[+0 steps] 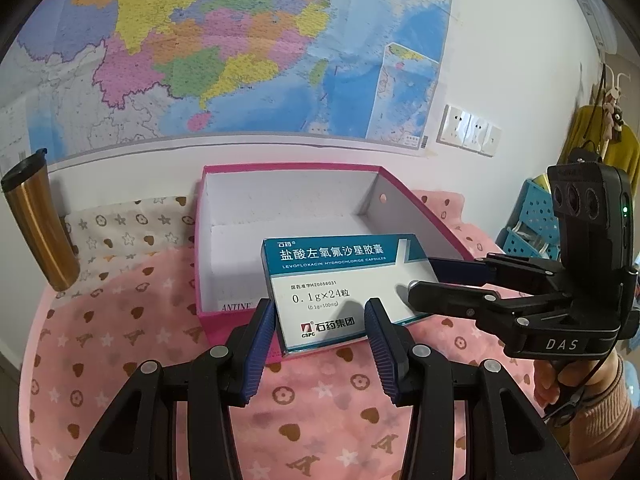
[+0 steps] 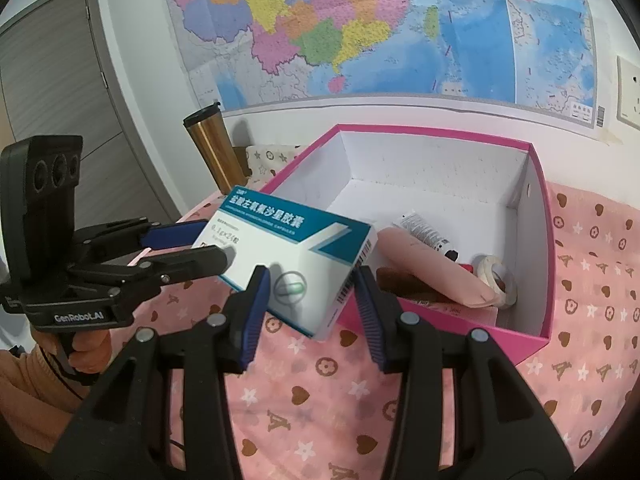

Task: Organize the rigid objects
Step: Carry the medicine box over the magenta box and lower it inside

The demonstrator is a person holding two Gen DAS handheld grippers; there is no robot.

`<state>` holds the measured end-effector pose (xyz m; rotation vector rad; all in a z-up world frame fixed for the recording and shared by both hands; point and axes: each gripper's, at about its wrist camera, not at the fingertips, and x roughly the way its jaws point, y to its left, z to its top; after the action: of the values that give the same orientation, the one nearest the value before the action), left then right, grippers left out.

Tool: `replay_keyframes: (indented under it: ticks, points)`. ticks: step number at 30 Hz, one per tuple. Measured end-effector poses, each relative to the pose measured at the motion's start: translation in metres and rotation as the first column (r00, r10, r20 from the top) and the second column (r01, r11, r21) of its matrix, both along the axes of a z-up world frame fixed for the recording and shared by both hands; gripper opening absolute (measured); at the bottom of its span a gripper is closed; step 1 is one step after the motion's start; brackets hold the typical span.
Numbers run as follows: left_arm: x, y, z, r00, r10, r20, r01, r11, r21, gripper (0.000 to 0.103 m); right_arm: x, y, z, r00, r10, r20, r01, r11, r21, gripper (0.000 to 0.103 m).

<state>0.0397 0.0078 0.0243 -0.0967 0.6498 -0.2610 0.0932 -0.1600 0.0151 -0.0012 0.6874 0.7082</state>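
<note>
A teal-and-white medicine box (image 1: 334, 288) is held over the near edge of the open pink storage box (image 1: 208, 280). Both grippers are shut on it: my left gripper (image 1: 320, 320) clamps its left end and my right gripper (image 2: 308, 284) clamps its right end (image 2: 296, 268). In the right wrist view the left gripper (image 2: 200, 244) shows at the left. In the left wrist view the right gripper (image 1: 416, 276) shows at the right. Inside the pink box (image 2: 544, 216) lie a pink tube (image 2: 432, 264), a white tube (image 2: 424, 232) and a tape roll (image 2: 496, 276).
A gold tumbler with a black lid (image 1: 38, 220) stands at the left against the wall. A pink patterned cloth (image 1: 320, 408) covers the table. A wall map (image 1: 240, 48) hangs behind. Blue baskets (image 1: 532, 220) stand at the right.
</note>
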Motion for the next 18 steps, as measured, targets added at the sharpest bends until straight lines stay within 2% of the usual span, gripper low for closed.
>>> replay_keyframes:
  ticks: [18]
  points:
    - [0.015, 0.004, 0.0, 1.0, 0.02, -0.008, -0.02, 1.0, 0.0, 0.046, 0.009, 0.004, 0.0, 1.0, -0.002, -0.001, 0.002, 1.0, 0.006, 0.047]
